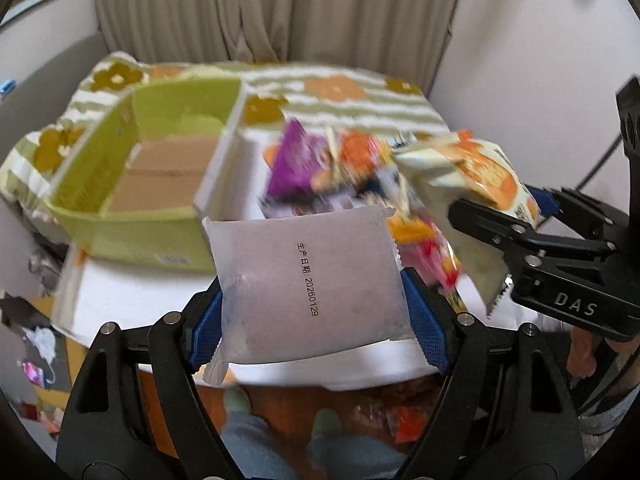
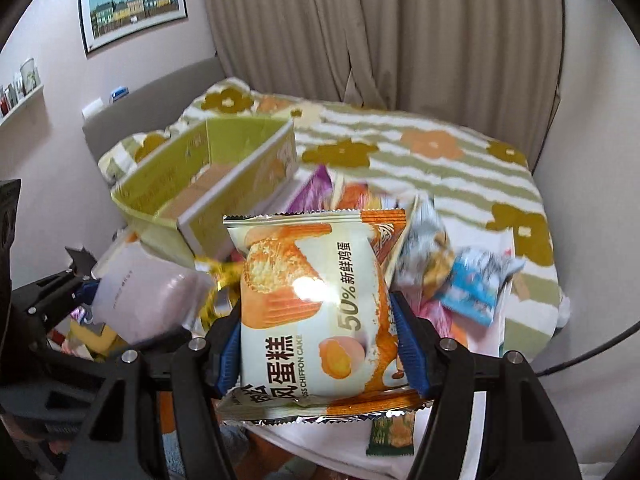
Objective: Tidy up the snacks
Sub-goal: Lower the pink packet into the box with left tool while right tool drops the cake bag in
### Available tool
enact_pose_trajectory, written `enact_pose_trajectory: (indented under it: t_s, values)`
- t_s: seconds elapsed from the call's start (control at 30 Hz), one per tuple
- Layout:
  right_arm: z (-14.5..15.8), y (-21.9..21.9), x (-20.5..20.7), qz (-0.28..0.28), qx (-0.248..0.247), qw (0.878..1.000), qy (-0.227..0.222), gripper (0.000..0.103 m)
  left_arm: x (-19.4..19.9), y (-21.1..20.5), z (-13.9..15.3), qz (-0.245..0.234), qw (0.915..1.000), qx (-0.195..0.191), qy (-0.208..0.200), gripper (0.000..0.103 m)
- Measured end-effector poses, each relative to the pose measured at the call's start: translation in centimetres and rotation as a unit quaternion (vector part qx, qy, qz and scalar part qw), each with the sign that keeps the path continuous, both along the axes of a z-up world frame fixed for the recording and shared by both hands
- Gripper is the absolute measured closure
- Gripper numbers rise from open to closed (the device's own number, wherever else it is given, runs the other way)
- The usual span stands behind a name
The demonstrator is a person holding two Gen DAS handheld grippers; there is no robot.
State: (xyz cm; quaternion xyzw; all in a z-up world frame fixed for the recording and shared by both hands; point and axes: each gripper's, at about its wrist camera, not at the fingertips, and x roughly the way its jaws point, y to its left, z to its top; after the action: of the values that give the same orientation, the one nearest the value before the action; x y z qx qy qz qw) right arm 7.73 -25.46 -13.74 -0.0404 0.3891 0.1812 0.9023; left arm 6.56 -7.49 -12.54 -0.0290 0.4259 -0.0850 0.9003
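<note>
My left gripper [image 1: 312, 316] is shut on a pale lilac snack packet [image 1: 304, 284] with a printed date, held above the white board [image 1: 132, 300]. The packet also shows in the right wrist view [image 2: 140, 292]. My right gripper [image 2: 316, 344] is shut on a chiffon cake packet [image 2: 316, 304], cream and orange, held up to the right of the left one; it also shows in the left wrist view [image 1: 472, 176]. An open green cardboard box [image 1: 160, 168] with a brown bottom lies ahead on the left, and shows in the right wrist view [image 2: 208, 184]. A pile of loose snack packets [image 1: 332, 168] lies beyond the grippers.
A bed with a flowered striped blanket [image 2: 420, 152] fills the background, curtains behind it. More packets, blue and silver [image 2: 472, 284], lie to the right, and a small dark green one [image 2: 390, 436] near the front edge. Clutter lies on the floor at left [image 1: 36, 360].
</note>
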Motion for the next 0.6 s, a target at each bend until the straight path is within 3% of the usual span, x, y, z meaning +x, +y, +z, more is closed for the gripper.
enact_pose_trajectory:
  t_s: [0.3, 0.43, 0.6]
  values:
    - [4.7, 7.8, 3.9, -0.007, 0.014, 0.999, -0.039, 0.042, 5.4, 10.7, 4.5, 0.024, 0.9989, 0.005, -0.04, 0.025]
    - [5.1, 12.1, 6.2, -0.009, 0.023, 0.999, -0.037, 0.042, 8.6, 15.9, 5.1, 0.027, 0.999, 0.013, -0.034, 0.025]
    - [4.3, 18.2, 9.9, -0.022, 0.028, 0.999, -0.016, 0.042, 13.2, 21.2, 3.6, 0.015, 0.9996, 0.024, -0.008, 0.025]
